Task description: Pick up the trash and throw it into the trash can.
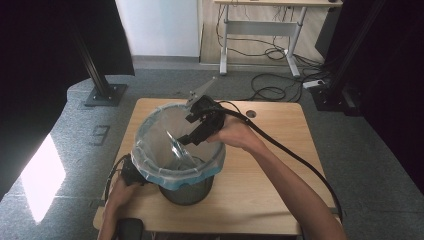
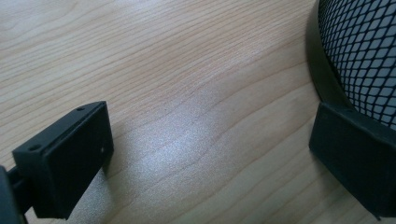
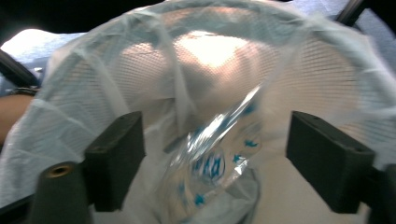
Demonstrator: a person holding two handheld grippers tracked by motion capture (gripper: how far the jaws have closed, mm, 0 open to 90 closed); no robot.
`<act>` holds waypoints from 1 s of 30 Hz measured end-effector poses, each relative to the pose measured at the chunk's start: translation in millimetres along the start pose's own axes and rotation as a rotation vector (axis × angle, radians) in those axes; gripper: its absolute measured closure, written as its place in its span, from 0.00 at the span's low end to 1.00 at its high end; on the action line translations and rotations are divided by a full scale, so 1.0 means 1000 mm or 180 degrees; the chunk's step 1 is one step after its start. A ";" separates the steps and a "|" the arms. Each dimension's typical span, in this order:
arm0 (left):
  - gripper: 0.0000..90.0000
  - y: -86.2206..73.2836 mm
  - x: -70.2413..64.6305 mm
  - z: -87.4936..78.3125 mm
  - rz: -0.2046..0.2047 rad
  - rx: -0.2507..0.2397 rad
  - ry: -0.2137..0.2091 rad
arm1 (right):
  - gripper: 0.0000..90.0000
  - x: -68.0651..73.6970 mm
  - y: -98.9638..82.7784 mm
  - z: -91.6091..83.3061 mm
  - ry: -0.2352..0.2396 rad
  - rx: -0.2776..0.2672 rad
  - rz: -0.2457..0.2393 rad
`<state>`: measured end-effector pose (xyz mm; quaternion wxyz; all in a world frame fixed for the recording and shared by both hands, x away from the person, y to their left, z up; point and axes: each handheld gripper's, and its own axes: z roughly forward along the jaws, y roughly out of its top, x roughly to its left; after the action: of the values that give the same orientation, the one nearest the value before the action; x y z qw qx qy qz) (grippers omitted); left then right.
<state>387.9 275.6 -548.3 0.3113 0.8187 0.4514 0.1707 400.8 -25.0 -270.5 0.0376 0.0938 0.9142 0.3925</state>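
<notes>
The right gripper (image 1: 192, 131) hangs over the mouth of the bin (image 1: 187, 190), jaws spread wide with nothing between them. Below it, a crumpled clear wrapper (image 3: 212, 161) with blue print lies inside the bag (image 1: 150, 150) that lines the bin. The left gripper (image 2: 210, 154) sits low at the bin's near left side, jaws spread too, one of them against the black mesh wall (image 2: 369, 56). All rests on a wooden table (image 1: 280, 125).
</notes>
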 end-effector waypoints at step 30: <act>0.00 0.000 0.000 0.000 0.0001 0.0000 0.0001 | 0.00 -0.052 -0.063 -0.069 -0.1045 -0.0183 0.0491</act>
<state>387.9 275.6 -548.3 0.3112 0.8187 0.4513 0.1708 432.8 -127.5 -268.6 0.1588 0.2253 0.8743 0.3995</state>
